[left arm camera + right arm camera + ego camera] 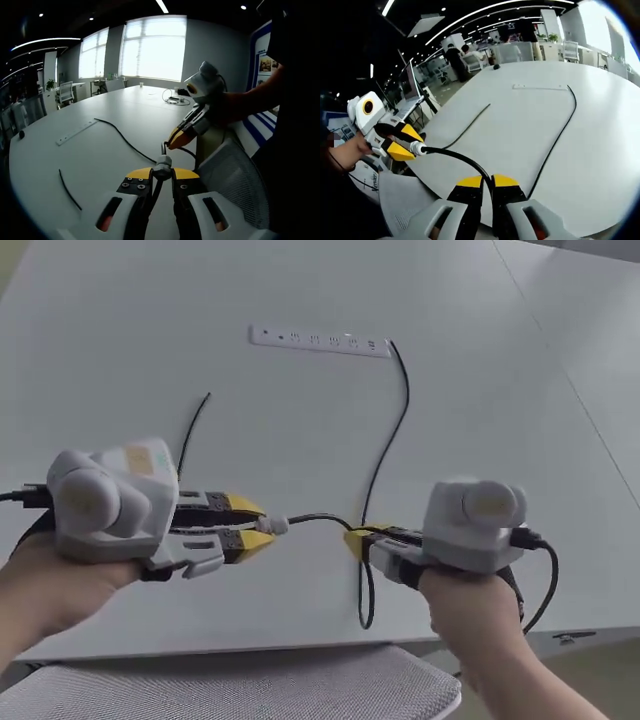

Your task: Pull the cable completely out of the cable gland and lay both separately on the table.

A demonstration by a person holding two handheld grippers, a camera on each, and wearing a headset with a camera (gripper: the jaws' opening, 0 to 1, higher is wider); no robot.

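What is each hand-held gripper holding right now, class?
Left hand-held gripper: shut on the cable gland.
Right hand-held gripper: shut on the cable.

The table (480, 440) is showing a smooth white top, matt with a soft sheen toward the far side. The cable (318, 519) is looking like smooth black rubber, faintly glossy, and the cable gland (275, 526) is reading as pale grey moulded plastic. The left gripper (161, 174) and the right gripper (487, 181) are wearing matt off-white plastic shells, with smooth yellow plastic tips over black parts set with small screws. The far power strip (320, 341) is looking like white plastic. At the near edge a chair (250, 685) is showing grey woven mesh cloth.
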